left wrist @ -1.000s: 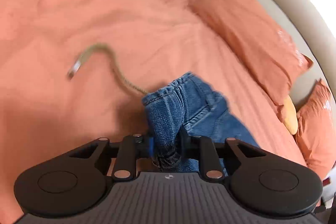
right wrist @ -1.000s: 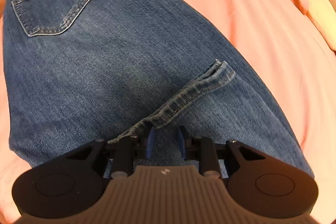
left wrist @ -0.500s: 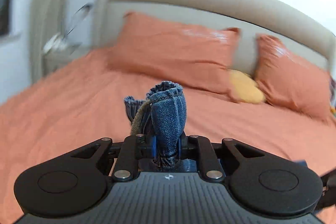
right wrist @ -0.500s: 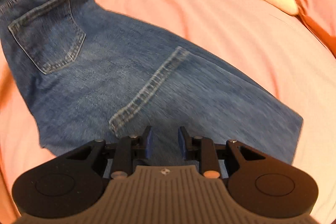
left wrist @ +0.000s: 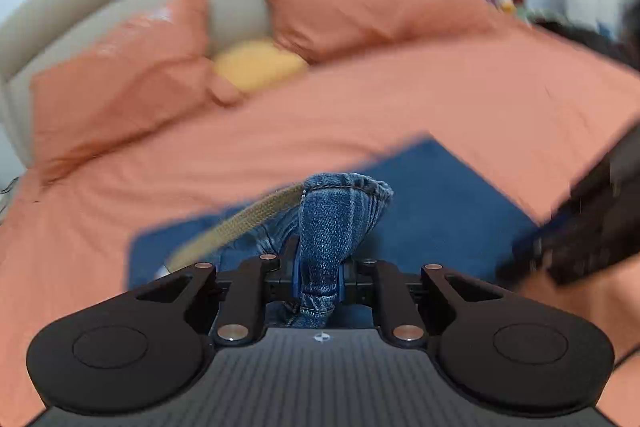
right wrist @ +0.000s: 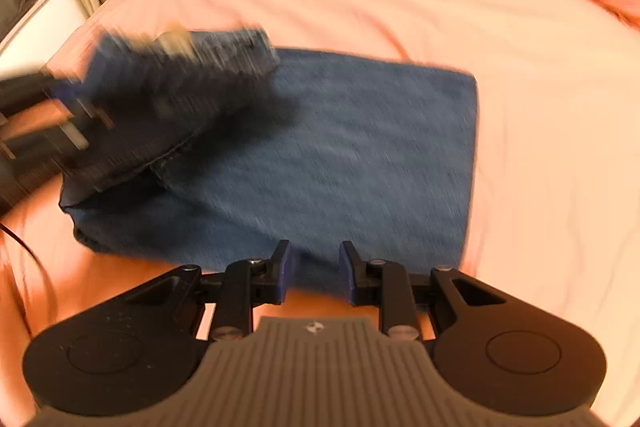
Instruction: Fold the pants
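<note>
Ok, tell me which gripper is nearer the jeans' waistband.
Left. The left gripper is clamped on the bunched waistband; the right gripper hangs over the near edge of the jeans, apart from the waistband.

Left gripper (left wrist: 318, 275): a matte black tool seen from behind its two fingers. Two rounded black paddle-shaped lobes sit at either side, each with a shallow circular recess. Between them runs a grey ribbed plate with fine parallel grooves and a small round cross-marked emblem at its top centre. Black link bars reach forward, fastened with silver round-headed screws. The fingers (left wrist: 295, 273) carry blue pads on their inner faces.

Right gripper (right wrist: 314, 273): the same build, with black lobes, circular recesses, grey ribbed plate, centre emblem and silver screws. Its fingers (right wrist: 281, 269) are black, angular, with blue inner pads. Fine dust specks show on the left lobe.
</note>
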Motion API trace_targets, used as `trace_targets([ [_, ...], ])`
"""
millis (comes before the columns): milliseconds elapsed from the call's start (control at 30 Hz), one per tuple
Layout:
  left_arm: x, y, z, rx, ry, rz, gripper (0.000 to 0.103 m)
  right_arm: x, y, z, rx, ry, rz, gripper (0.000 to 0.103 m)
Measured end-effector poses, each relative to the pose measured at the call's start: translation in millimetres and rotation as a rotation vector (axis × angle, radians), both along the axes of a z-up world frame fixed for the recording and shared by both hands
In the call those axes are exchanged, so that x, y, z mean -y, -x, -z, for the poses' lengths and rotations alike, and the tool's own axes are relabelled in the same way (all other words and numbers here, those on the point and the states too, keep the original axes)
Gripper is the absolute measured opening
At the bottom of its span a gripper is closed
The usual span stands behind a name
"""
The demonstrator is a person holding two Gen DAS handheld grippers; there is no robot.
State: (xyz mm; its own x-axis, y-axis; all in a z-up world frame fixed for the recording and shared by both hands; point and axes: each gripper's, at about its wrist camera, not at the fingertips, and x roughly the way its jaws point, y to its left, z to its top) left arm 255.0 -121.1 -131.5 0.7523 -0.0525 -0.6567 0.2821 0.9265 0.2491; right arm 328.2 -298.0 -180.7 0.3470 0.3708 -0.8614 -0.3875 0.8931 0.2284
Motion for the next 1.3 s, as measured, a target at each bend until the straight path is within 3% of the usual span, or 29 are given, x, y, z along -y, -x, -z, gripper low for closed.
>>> trace_targets([
  [100, 17.1, 10.1, 26.4, -0.043, -0.070, 0.049, 0.018, 18.5, 9.4, 10.0, -0.032, -0.016, 0.013, 0.022],
  [200, 15.1, 12.3, 33.9, -0.102, -0.052, 0.070, 0.024, 27.2, 16.1, 17.7, -0.047, -0.021, 0.017, 0.023],
  [300, 6.0, 6.2, 25.7, -0.166, 0.020, 0.122, 0.045, 30.5, 19.8, 19.7, -0.057, -0.045, 0.019, 0.023],
  [367, -0.3, 4.1, 17.3, -0.216, 0.115, 0.170, 0.067, 26.6, 17.9, 17.0, -0.048, -0.060, 0.018, 0.023],
  [400, -6.9, 3.8, 12.2, -0.236, 0.170, 0.186, 0.071, 24.2, 16.6, 14.6, -0.041, -0.071, 0.016, 0.023],
  [500, -29.9, 3.2, -5.7, -0.287, 0.294, 0.227, 0.071, 16.6, 12.4, 0.7, -0.016, -0.121, 0.018, 0.023],
  [600, -58.7, 0.3, -20.2, -0.292, 0.353, 0.220, 0.071, 6.4, 6.1, -15.2, 0.006, -0.175, 0.027, 0.023],
  [700, -88.7, -8.7, -28.8, -0.261, 0.314, 0.163, 0.071, -11.9, -9.1, -22.4, 0.023, -0.217, 0.035, 0.027],
  [800, -121.5, -24.0, -28.3, -0.235, 0.263, 0.075, 0.071, -32.6, -31.5, -24.5, 0.012, -0.272, 0.070, 0.038],
  [967, -175.7, -46.0, -18.1, -0.253, 0.324, -0.035, 0.071, -56.5, -80.6, -1.9, -0.061, -0.362, 0.183, 0.040],
  [1067, -195.7, -47.9, -7.8, -0.261, 0.359, -0.068, 0.071, -64.7, -106.0, 19.4, -0.108, -0.363, 0.256, 0.041],
  [1200, -215.3, -46.4, 7.1, -0.288, 0.374, -0.086, 0.071, -71.5, -130.0, 42.3, -0.158, -0.382, 0.315, 0.052],
  [1233, -219.2, -46.0, 9.7, -0.293, 0.374, -0.087, 0.071, -72.5, -133.2, 45.7, -0.168, -0.389, 0.329, 0.052],
  [1300, -225.8, -45.3, 13.8, -0.300, 0.379, -0.095, 0.070, -74.7, -138.1, 48.2, -0.192, -0.417, 0.335, 0.039],
])
